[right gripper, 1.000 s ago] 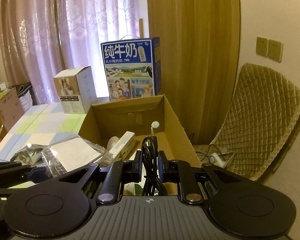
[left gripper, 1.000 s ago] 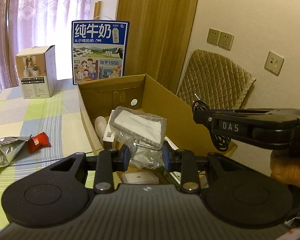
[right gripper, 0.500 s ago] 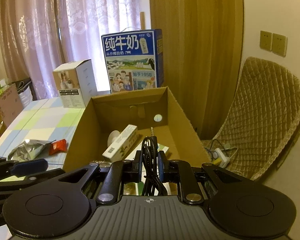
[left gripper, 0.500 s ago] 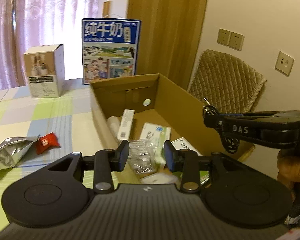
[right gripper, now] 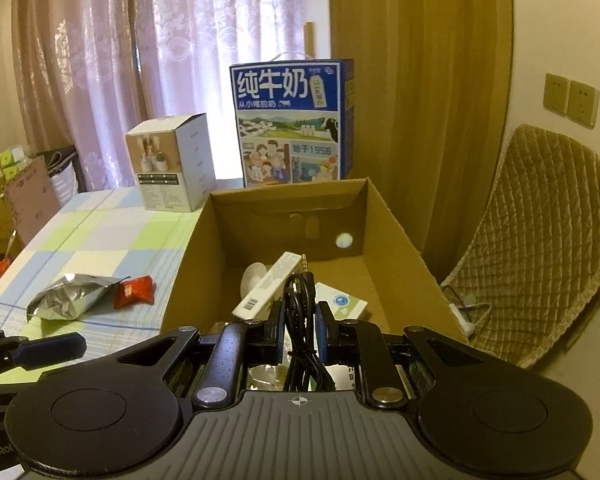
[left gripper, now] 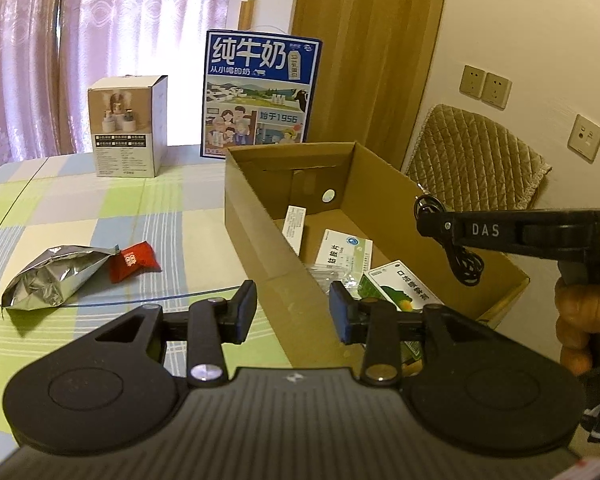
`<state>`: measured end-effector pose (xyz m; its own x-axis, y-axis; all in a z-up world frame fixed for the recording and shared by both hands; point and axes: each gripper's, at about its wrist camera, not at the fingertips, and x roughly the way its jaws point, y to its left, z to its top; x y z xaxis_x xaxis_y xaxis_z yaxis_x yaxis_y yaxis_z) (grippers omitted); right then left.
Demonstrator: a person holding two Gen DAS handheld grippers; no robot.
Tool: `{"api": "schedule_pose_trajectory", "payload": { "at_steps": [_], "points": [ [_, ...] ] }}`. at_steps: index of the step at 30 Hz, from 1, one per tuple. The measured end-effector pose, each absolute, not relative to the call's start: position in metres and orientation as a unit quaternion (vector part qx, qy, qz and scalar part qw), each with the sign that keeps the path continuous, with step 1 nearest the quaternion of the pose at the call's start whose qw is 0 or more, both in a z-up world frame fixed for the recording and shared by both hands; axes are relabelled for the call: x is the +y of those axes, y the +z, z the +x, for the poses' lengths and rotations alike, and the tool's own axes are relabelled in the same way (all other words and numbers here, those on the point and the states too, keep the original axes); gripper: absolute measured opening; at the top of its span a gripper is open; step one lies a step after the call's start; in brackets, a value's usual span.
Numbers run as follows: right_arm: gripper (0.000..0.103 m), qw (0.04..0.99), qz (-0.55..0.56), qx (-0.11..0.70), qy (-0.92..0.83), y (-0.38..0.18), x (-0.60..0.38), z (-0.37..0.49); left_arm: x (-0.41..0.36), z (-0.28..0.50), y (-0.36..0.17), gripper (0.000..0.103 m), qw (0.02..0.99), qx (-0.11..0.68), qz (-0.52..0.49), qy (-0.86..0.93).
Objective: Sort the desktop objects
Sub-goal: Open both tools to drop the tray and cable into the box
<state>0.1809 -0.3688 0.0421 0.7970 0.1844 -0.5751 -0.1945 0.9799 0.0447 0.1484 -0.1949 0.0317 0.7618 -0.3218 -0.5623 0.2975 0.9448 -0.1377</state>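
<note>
An open cardboard box (left gripper: pixel 256 216) stands on the checked tablecloth and holds several small packages and a clear plastic bag (left gripper: pixel 332 274). My left gripper (left gripper: pixel 293 312) is open and empty, over the box's near left wall. My right gripper (right gripper: pixel 299 328) is shut on a coiled black audio cable (right gripper: pixel 300 300) and holds it above the box (right gripper: pixel 396 248). The right gripper with the cable (left gripper: pixel 464 260) also shows in the left wrist view, over the box's right side. A silver foil bag (left gripper: pixel 56 276) and a red packet (left gripper: pixel 134 262) lie on the table left of the box.
A blue milk carton box (left gripper: pixel 260 92) stands behind the cardboard box, and a white product box (left gripper: pixel 128 132) is to its left. A quilted chair (right gripper: pixel 540 248) stands right of the table. Curtains hang behind.
My left gripper opened and let the clear plastic bag drop into the box, then drew back to the left. My right gripper still holds the cable above the box.
</note>
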Motion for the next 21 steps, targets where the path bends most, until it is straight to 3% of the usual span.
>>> {"api": "schedule_pose_trajectory", "payload": {
  "at_steps": [2, 4, 5, 6, 10, 21],
  "points": [
    [0.013, 0.946, -0.013, 0.305, 0.106, 0.041, -0.366, 0.182, -0.192, 0.149, 0.032, 0.034, 0.939, 0.302, -0.021, -0.162],
    [0.026, 0.944, -0.024, 0.311, 0.107, 0.038, -0.363, 0.183, -0.190, 0.149, 0.032, 0.036, 0.939, 0.302, -0.024, -0.160],
    [0.049, 0.945, -0.026, 0.309, 0.106, 0.037, -0.363, 0.183, -0.188, 0.148, 0.032, 0.037, 0.940, 0.302, -0.025, -0.159],
    [0.062, 0.945, -0.022, 0.309, 0.106, 0.037, -0.363, 0.182, -0.188, 0.148, 0.032, 0.038, 0.940, 0.301, -0.026, -0.157],
    [0.062, 0.944, -0.018, 0.311, 0.107, 0.035, -0.364, 0.178, -0.185, 0.148, 0.031, 0.046, 0.941, 0.302, -0.027, -0.153],
    [0.063, 0.943, -0.020, 0.314, 0.110, 0.041, -0.358, 0.166, -0.177, 0.138, 0.028, 0.050, 0.942, 0.305, -0.026, -0.141]
  ]
}}
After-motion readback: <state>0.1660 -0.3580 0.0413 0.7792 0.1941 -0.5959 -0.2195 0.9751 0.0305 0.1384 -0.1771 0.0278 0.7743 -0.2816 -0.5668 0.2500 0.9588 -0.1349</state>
